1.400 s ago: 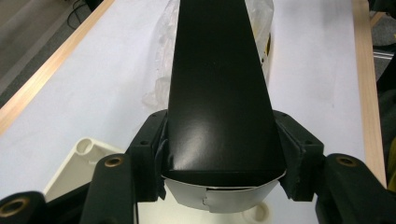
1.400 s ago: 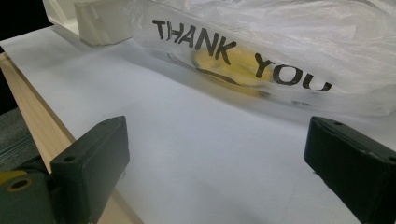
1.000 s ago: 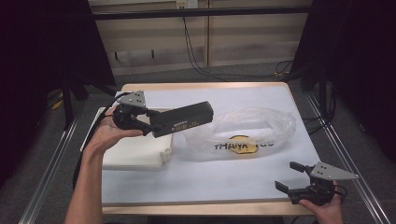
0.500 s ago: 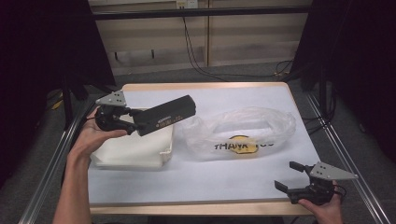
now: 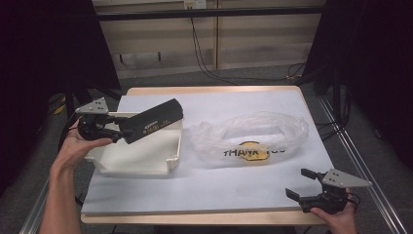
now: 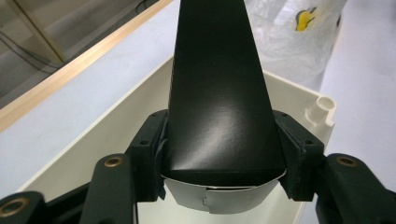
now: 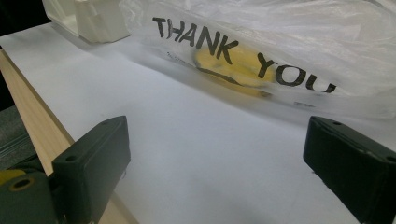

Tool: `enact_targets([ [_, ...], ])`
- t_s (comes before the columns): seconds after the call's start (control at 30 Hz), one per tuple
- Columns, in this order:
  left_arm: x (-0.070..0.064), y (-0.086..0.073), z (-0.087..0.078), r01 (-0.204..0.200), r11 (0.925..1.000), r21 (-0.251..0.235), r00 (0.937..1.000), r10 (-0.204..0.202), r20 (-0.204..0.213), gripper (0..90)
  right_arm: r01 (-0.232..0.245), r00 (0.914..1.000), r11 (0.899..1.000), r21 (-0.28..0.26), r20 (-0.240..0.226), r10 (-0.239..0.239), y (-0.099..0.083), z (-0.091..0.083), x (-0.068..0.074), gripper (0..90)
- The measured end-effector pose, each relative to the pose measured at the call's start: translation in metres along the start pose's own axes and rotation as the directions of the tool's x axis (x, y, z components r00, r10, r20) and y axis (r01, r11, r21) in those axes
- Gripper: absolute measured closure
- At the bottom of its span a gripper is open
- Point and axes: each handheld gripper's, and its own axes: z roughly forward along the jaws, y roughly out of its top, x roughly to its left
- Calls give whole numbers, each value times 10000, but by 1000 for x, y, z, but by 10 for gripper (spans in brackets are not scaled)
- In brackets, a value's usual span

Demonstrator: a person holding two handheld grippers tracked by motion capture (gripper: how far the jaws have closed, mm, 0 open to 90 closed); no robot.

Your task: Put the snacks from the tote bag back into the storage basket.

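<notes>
At the left of the high view, the person's left forearm rises from the bottom edge and bends slightly inward, the hand cupped under the left gripper (image 5: 116, 130), which points toward the right of the frame. Its 2 jaws are clamped on the near end of a long black box (image 5: 152, 121), one jaw on each side as the left gripper view shows. The box (image 6: 219, 93) slants up and to the right, held in the air above the cream tray (image 5: 146, 158) at centre left of the table. Just right of the tray lies a clear plastic bag (image 5: 253, 134) printed "THANK YOU". In the lower right corner, the right gripper (image 5: 303, 184) sits low at the table's near edge, held from below by the hand, jaws spread wide and grasping nothing, pointing left toward the bag.
</notes>
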Motion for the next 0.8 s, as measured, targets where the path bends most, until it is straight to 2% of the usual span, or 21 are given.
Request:
enact_targets([
  [0.1, 1, -5, -4, -126, 9999, 81, 9999, 126, 59, 436, 31, 10000, 10000, 49, -25, -31, 0, 1, 0, 68],
  [0.13, 0, -7, -4, -11, 10000, 23, 10000, 11, 62, 436, 28, 10000, 10000, 56, -50, -28, 0, 1, 0, 68],
  [0.27, 3, -14, -4, -134, 9996, 258, 9999, 136, -75, 436, 4, 10000, 10000, 38, -2, -4, 0, 1, 0, 68],
  [0.4, 3, -22, 0, -1, 9991, 417, 10000, 3, -50, 436, -8, 10000, 10000, 51, -3, 8, 0, 1, 0, 68],
  [0.5, 5, -29, 1, 203, 9993, 308, 9998, -203, 8, 436, -10, 10000, 10000, 22, -26, 10, 0, 1, 0, 71],
  [0.57, 7, -31, 3, 116, 9990, 421, 9999, -114, -55, 436, 51, 10000, 10000, 6, -68, -51, 1, 2, 0, 71],
  [0.6, 6, -32, 5, 151, 9987, 486, 9999, -153, 37, 436, 41, 10000, 10000, 23, -81, -41, 1, 2, 0, 70],
  [0.8, 8, -34, 15, -220, 9969, 760, 9994, 197, 298, 436, 43, 10000, 10000, 24, -71, -42, 1, 2, 0, 70],
])
